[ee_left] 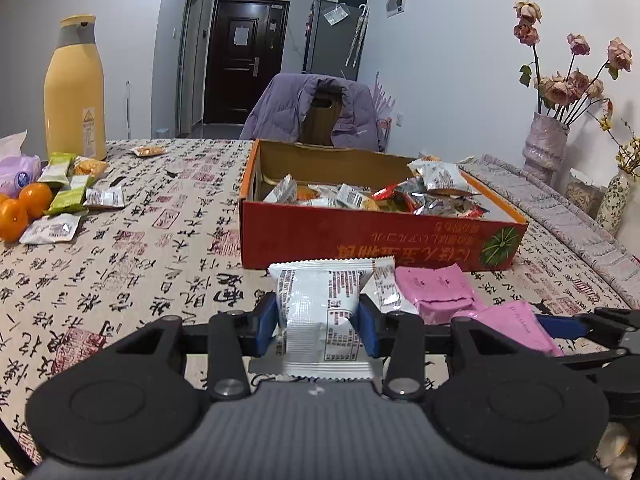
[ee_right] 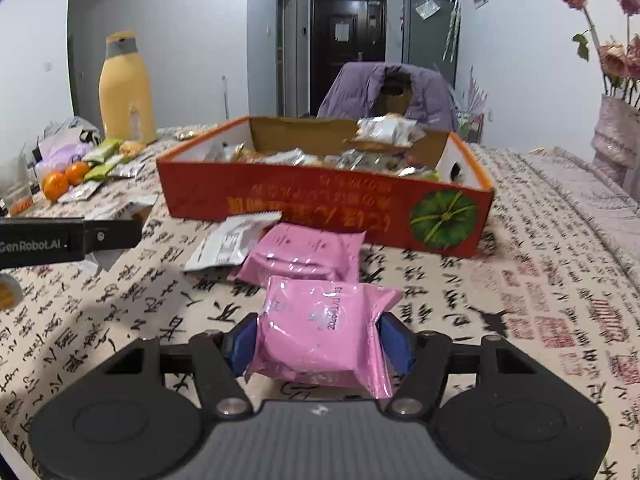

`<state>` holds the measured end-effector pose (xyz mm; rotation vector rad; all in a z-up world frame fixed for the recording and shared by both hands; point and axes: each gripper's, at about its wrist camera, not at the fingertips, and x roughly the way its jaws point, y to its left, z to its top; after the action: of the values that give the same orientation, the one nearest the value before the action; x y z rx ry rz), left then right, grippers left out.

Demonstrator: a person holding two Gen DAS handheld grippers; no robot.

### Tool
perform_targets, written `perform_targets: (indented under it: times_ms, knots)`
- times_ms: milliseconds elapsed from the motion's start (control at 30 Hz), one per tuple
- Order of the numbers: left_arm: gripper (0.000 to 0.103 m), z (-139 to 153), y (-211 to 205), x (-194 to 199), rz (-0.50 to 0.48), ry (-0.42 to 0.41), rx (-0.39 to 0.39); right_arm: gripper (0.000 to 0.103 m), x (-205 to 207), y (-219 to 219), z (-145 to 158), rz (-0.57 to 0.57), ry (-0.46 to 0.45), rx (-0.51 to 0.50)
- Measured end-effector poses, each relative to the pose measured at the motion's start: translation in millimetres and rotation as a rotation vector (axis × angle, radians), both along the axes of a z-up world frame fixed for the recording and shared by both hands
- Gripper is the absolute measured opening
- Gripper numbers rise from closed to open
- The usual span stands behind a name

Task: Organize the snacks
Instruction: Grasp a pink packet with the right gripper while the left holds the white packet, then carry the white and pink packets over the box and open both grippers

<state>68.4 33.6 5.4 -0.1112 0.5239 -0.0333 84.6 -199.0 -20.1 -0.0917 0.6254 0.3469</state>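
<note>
In the left wrist view my left gripper is shut on a white snack packet with printed text, held just in front of the red cardboard box. The box holds several mixed snack packets. My right gripper is shut on a pink snack packet, its blue pads pressing both sides, slightly above the tablecloth. Another pink packet and a white packet lie on the table between my right gripper and the box.
At the far left stand a yellow flask, oranges and several green and white packets. A vase of dried roses stands at the right edge. Behind the box is a chair with a purple jacket.
</note>
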Motion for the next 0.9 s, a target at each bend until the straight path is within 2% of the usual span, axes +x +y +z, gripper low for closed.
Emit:
perform_targets:
  times_ms: [267,567,900]
  knots:
    - [0.043,17.3,-5.5,10.0,-0.007,-0.041,0.025,0.064,14.1,-10.5,29.5,-0.019,-0.103,0.016]
    - [0.043,45.2,-17.4,38.5,-0.027,-0.108,0.083,0.064,53.3,7.8,65.9,0.012,-0.223,0.006]
    - [0.043,66.6,-17.6,93.9,-0.002,-0.141,0.099,0.064,115.2,29.6,83.4,0.023,-0.259,-0.004]
